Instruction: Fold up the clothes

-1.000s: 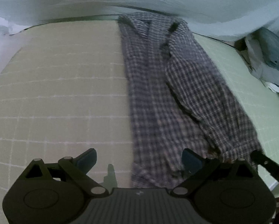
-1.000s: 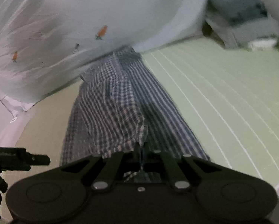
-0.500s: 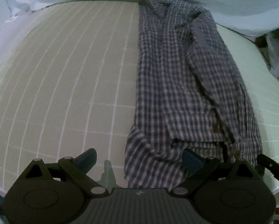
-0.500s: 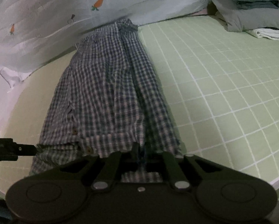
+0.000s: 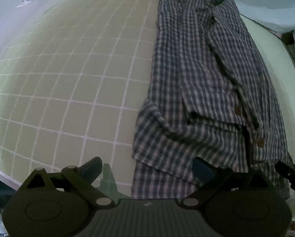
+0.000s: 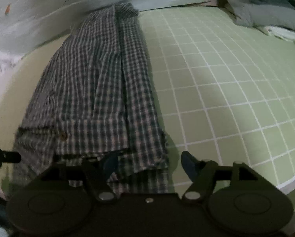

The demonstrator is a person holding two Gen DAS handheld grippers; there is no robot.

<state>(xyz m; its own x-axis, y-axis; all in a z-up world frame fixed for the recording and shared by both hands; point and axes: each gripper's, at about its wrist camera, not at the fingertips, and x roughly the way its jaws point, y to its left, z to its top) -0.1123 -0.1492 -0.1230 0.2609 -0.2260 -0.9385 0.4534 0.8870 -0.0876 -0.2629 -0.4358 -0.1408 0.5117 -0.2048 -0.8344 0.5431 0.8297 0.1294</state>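
A blue-and-white checked shirt (image 5: 206, 79) lies on the green grid-patterned bed sheet (image 5: 78, 69), folded lengthwise into a long strip with its collar at the far end. My left gripper (image 5: 147, 169) is open above the shirt's near left corner, its right finger over the cloth and its left finger over bare sheet. In the right wrist view the shirt (image 6: 92, 90) runs away from me. There my right gripper (image 6: 149, 164) is open, and the shirt's near hem lies loose between the fingers. Nothing is held.
A pale cover with carrot prints (image 6: 48, 6) is bunched along the back of the bed. Folded clothes (image 6: 266, 2) are stacked at the back right. The bed's front edge (image 6: 285, 185) runs just past my right gripper. Open sheet (image 6: 216, 79) lies right of the shirt.
My right gripper, shut on the shirt's hem before, has opened and let it go. The shirt has settled flat on the bed. Both grippers sit nearer its near end.
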